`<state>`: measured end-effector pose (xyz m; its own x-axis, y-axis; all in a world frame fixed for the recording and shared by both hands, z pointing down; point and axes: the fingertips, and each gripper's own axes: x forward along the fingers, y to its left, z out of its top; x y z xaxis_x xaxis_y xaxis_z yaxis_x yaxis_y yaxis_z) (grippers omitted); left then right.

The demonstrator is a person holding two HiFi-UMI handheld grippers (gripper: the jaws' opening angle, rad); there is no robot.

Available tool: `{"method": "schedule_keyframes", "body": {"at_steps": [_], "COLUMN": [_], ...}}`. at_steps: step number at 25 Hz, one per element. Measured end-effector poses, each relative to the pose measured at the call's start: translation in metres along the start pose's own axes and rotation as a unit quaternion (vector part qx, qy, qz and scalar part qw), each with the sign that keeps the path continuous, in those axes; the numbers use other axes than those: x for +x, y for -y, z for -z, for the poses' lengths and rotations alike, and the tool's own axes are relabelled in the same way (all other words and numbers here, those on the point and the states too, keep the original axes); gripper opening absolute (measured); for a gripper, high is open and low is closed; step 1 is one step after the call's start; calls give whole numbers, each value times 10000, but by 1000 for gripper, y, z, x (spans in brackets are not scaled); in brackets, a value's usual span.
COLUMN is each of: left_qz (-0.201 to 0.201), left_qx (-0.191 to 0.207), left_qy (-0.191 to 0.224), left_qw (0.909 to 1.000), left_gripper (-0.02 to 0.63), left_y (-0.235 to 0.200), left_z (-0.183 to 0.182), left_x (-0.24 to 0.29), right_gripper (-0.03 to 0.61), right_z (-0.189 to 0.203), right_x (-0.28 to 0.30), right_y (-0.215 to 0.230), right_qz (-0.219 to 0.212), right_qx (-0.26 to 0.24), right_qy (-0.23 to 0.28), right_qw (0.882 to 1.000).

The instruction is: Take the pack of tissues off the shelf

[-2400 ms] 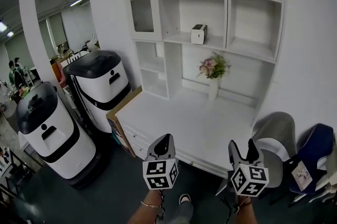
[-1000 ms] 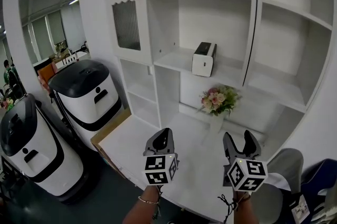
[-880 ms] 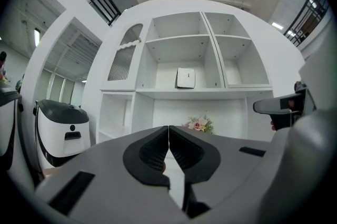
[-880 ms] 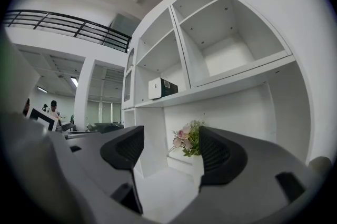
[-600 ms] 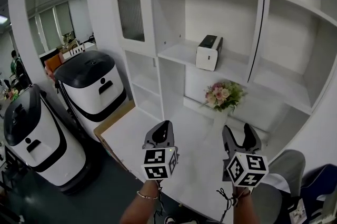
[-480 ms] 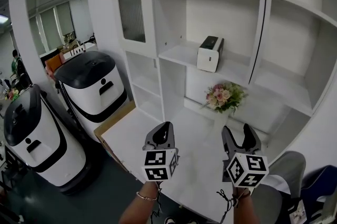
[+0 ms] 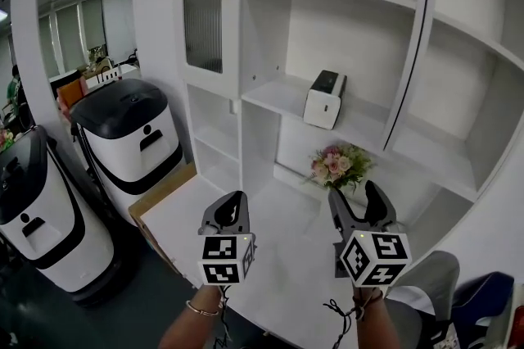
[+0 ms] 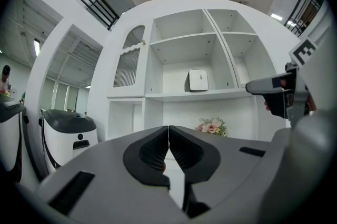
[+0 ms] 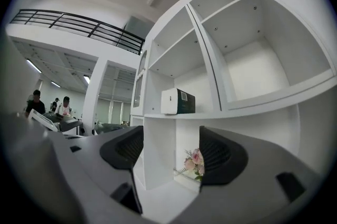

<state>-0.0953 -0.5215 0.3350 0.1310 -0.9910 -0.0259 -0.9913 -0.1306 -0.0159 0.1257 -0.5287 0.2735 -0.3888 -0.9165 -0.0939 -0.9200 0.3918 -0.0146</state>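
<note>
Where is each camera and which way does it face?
Head view: head-mounted, looking down at the shelf unit; left tongs, right tongs, wrists show.
Left gripper view: along shut left tongs toward the shelf unit; right tongs at edge.
Right gripper view: along open right tongs, up at the shelf unit.
All share the pack of tissues.

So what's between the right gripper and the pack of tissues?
Only the flowers, on the desk below the pack of tissues, in the head view.

Grey hand-held grippers, marker cubes, bracelet
</note>
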Motion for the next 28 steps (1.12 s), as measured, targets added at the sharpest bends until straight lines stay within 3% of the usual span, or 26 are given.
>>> {"method": "schedule_keyframes", "body": {"at_steps": [9, 17, 28], "left_qz": [-164, -161, -261], "left_qx": [125, 249, 201], "left_qy": [53, 131, 30], "left_qw": [9998, 9995, 9995], "left_gripper": [18, 18, 18], "left_y": [-47, -78, -112], "left_z": [-17, -32, -20], "left_x": [4, 12, 20], "right_gripper": [337, 345, 371], "right_z": [-46, -59, -61], "right_x": [47, 96, 141], "right_y": [-6, -9, -5], "right_qz": [118, 315, 679], "right_qx": [-371, -380, -265], "right_qy": [208, 184, 165], "right_qw": [9990, 9986, 9972]}}
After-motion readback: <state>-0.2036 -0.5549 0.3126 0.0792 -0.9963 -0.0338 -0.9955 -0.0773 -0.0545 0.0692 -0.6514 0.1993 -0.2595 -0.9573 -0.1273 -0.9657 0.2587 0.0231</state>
